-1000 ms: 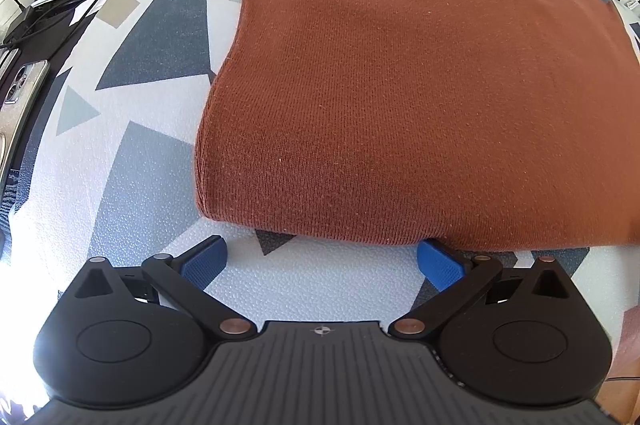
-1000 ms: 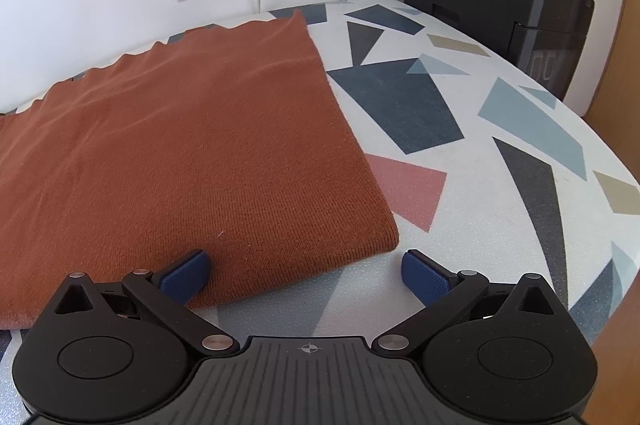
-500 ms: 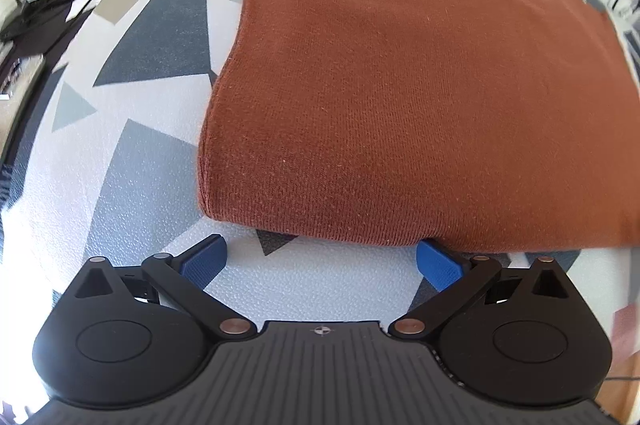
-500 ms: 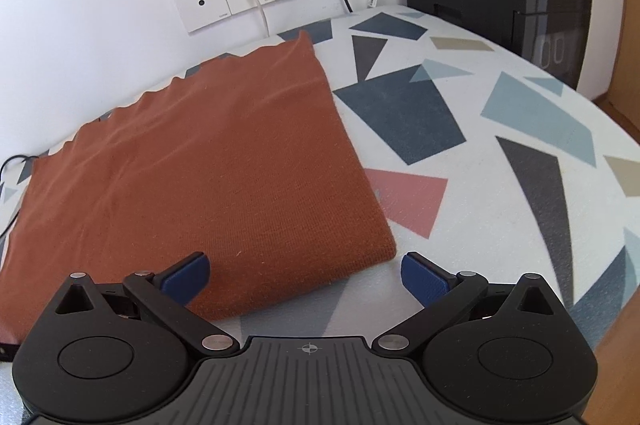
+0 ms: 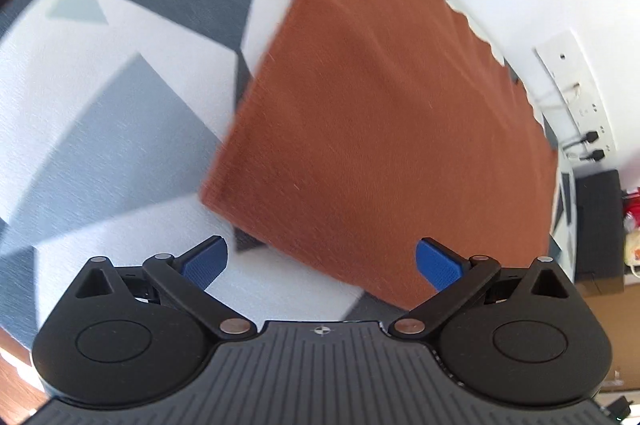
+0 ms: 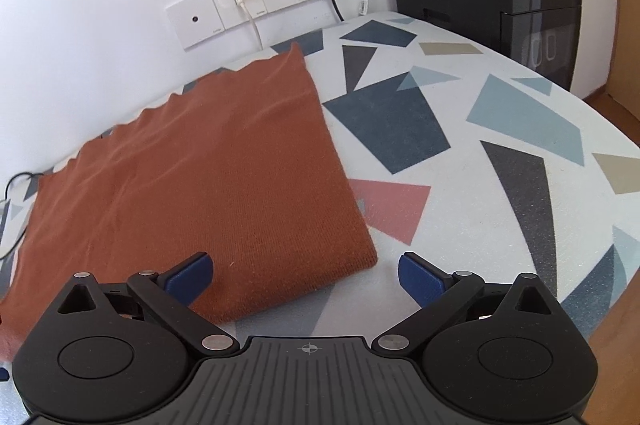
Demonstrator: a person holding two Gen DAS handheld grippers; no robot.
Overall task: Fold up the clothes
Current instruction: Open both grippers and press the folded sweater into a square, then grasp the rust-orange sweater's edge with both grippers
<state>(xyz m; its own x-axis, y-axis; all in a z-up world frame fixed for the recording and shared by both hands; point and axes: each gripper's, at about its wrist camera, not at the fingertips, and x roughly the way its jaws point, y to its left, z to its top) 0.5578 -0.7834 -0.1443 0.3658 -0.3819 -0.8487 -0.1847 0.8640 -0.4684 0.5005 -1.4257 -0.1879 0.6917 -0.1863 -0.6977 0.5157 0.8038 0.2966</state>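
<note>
Sweater [image 6: 200, 185], rust-brown and folded flat, lies on the patterned table [image 6: 500, 165], left of centre in the right view. Both claws, left [image 5: 320, 261] and right [image 6: 306, 275], gape empty; the left view has swung and blurred since earlier.

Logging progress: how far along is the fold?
Done: the brown garment lies flat as a folded rectangle on the patterned table. In hand: nothing; left gripper and right gripper are both open at its near edge, not pinching cloth. Left: possibly one more fold; can't tell whether that is planned.
</note>
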